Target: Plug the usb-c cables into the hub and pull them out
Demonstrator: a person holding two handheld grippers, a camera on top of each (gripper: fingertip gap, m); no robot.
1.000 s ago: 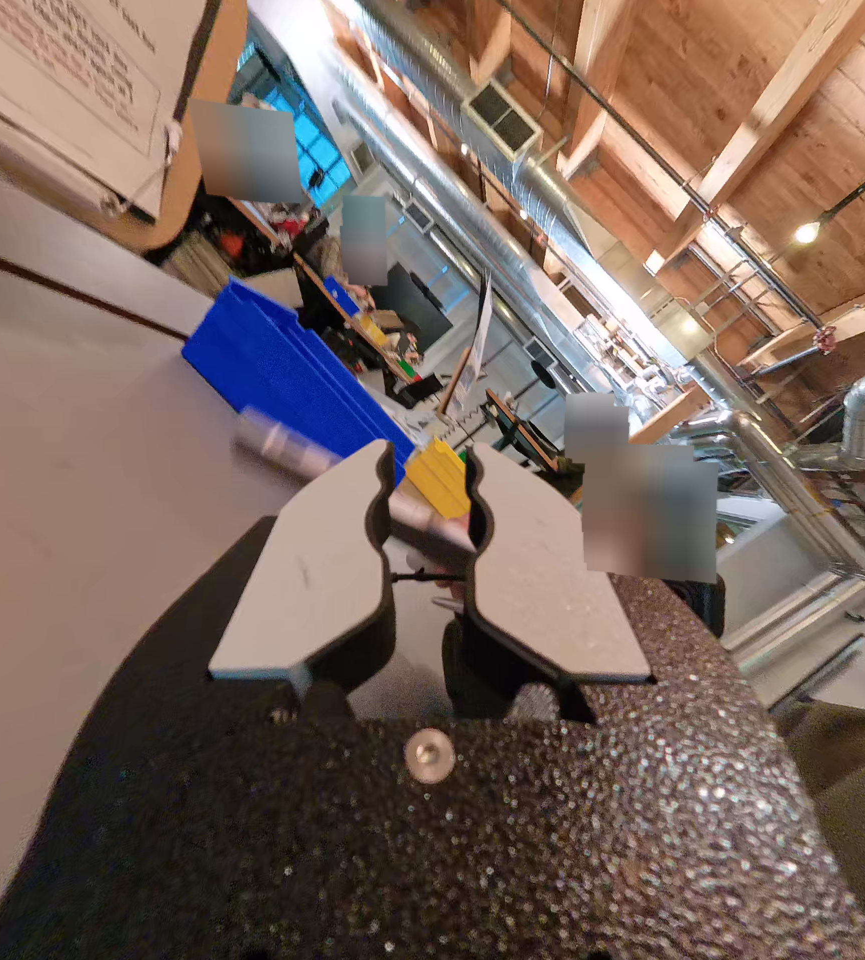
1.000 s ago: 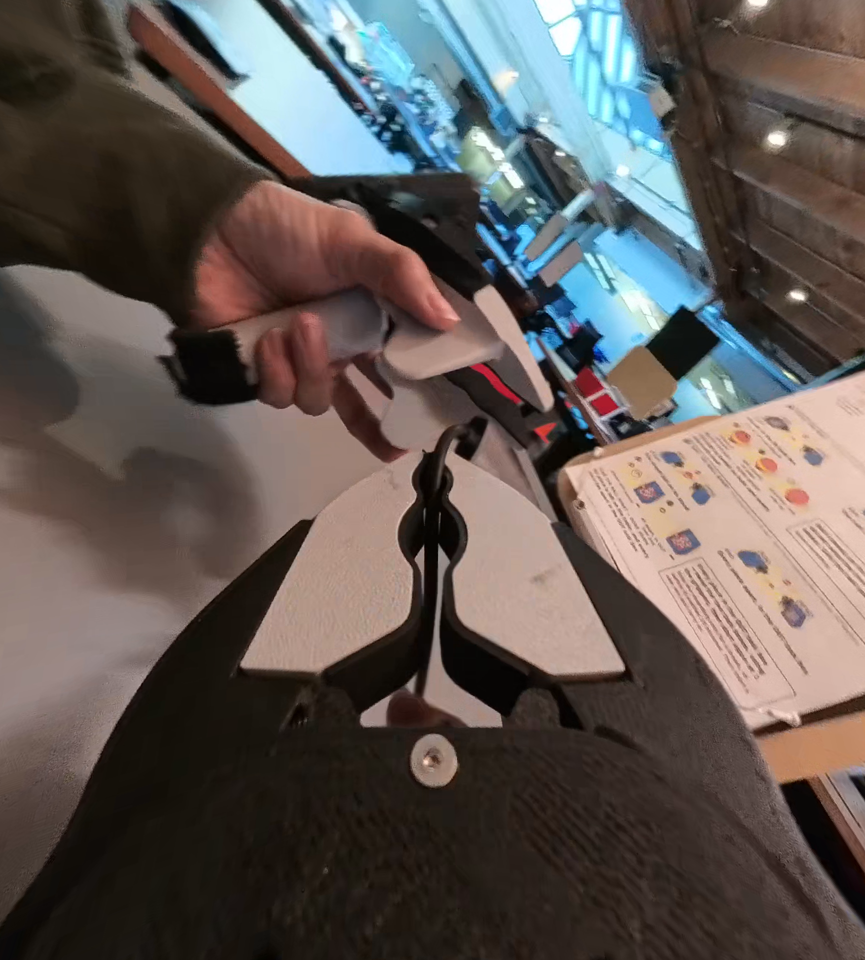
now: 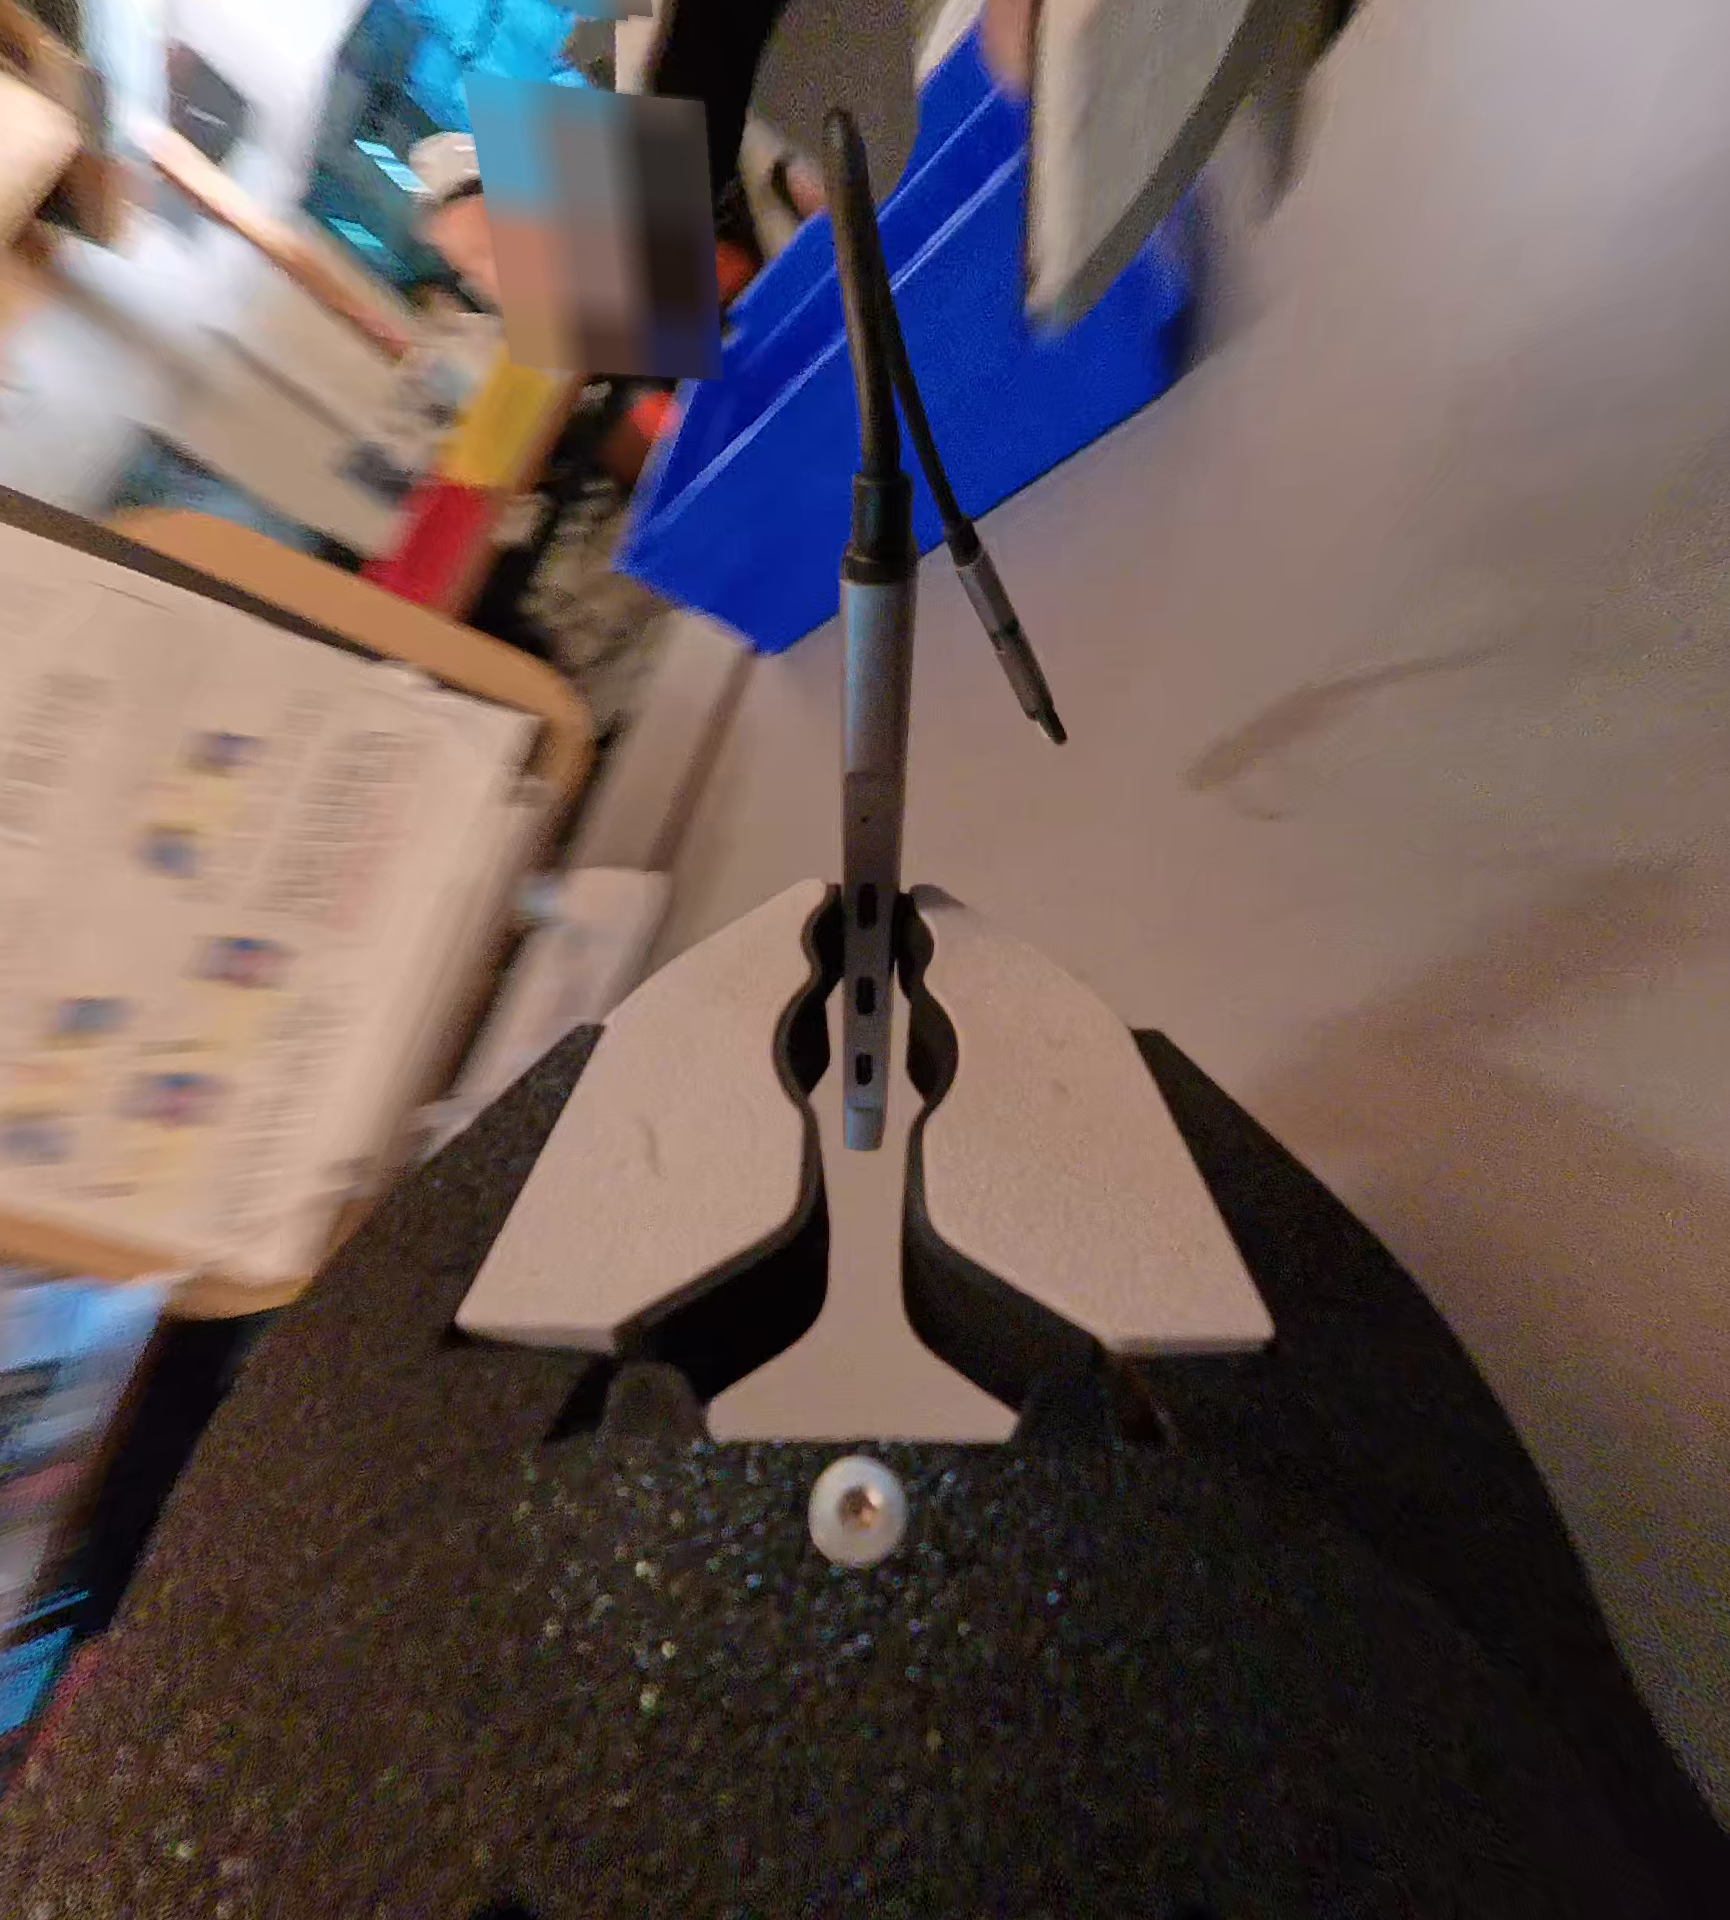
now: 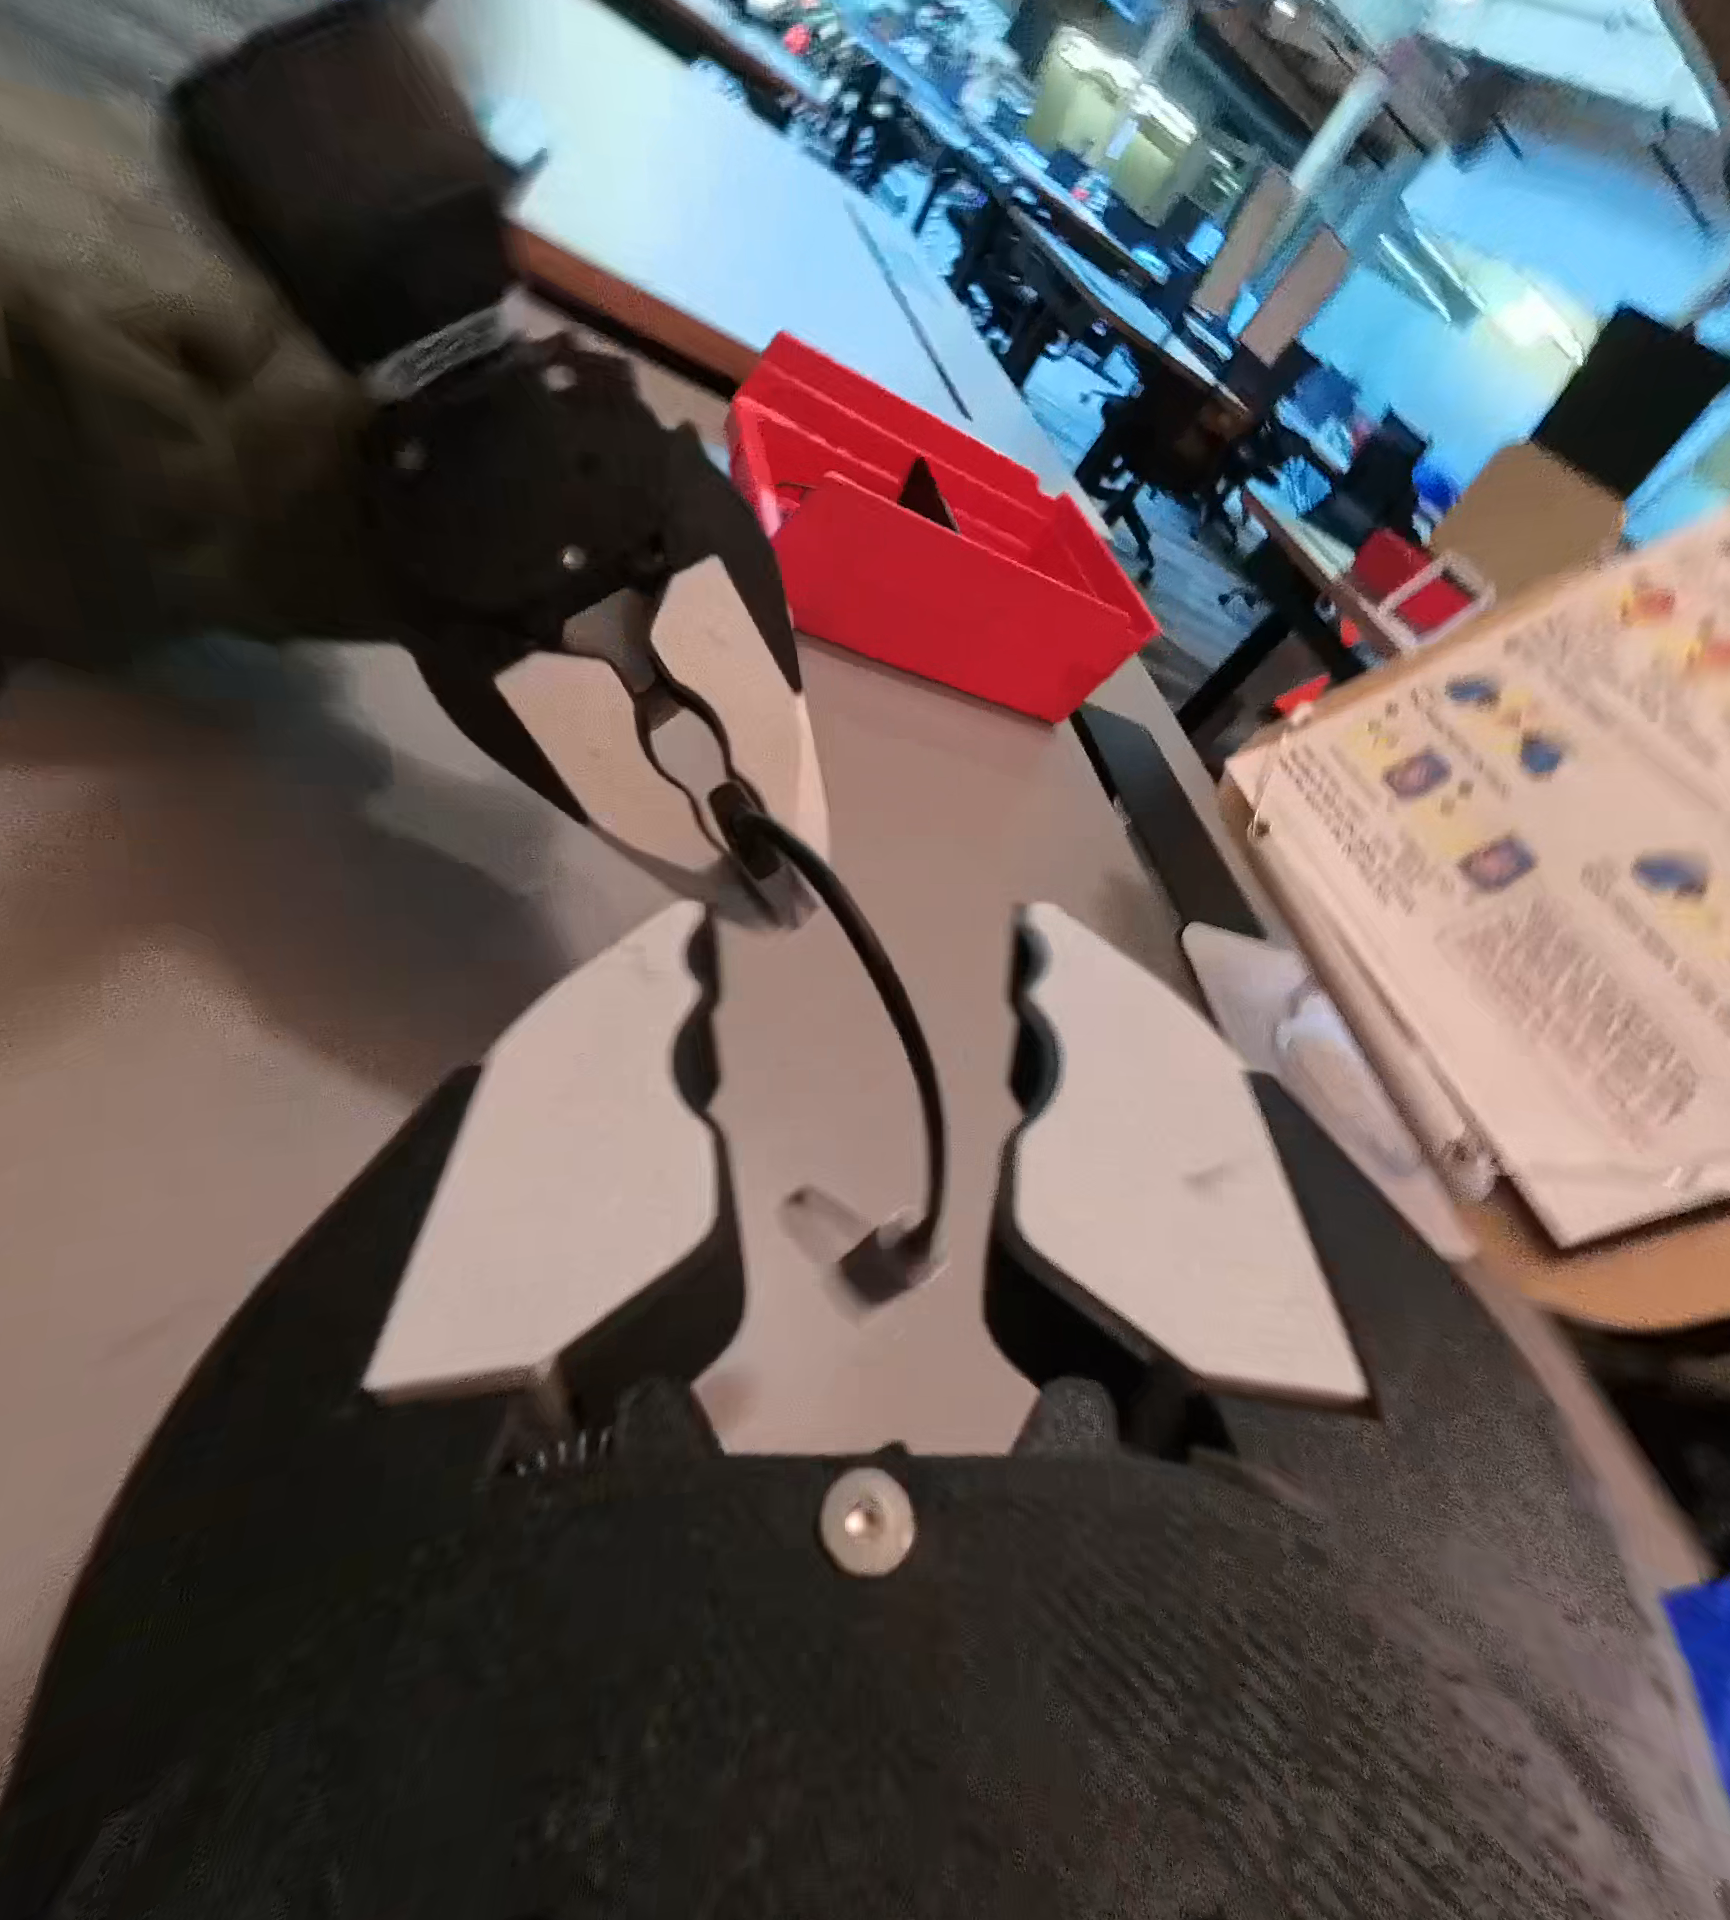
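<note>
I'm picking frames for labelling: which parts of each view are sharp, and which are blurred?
Left wrist view: the hub and left tool are sharp; the papers and blue bin smear with motion blur. Right wrist view: right tool fairly sharp, cable plug slightly soft, red bin clear, sleeve blurred.

Bare tabletop (image 3: 1463,935) is seen right of the hub (image 3: 876,727), where passage is unhindered. The left is blocked by a clipboard (image 3: 165,883), the far side by a blue bin (image 3: 840,436) and a red bin (image 4: 934,592)
</note>
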